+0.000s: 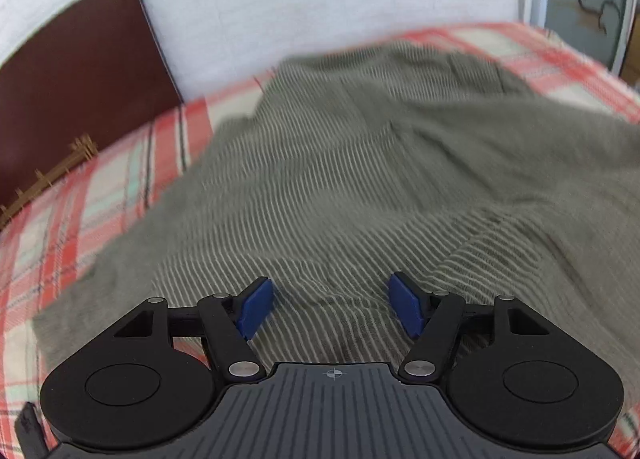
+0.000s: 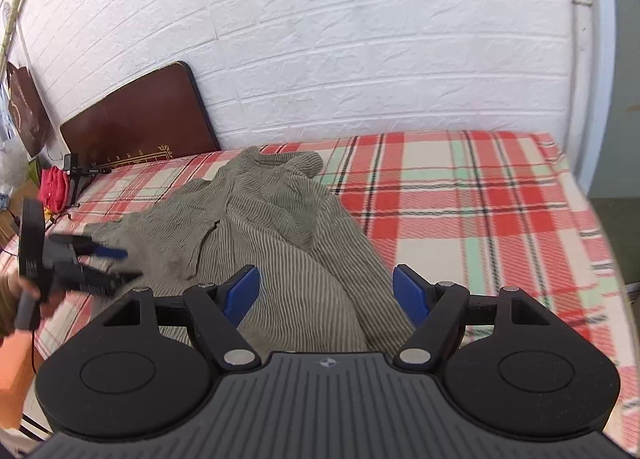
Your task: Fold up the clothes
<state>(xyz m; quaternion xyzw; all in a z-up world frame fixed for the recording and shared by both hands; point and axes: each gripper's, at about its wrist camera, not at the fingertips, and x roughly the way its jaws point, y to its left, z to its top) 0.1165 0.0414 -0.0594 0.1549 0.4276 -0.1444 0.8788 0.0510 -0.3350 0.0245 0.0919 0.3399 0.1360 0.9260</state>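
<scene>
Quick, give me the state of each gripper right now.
Left gripper: open, holding nothing, poised over the striped garment.
Right gripper: open, holding nothing, also over the garment.

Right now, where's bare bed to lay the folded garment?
Bare plaid sheet lies right of the striped garment, between the brick wall and the bed's near edge. Crowded on the left: the left gripper over the garment, red cloth by the headboard.
</scene>
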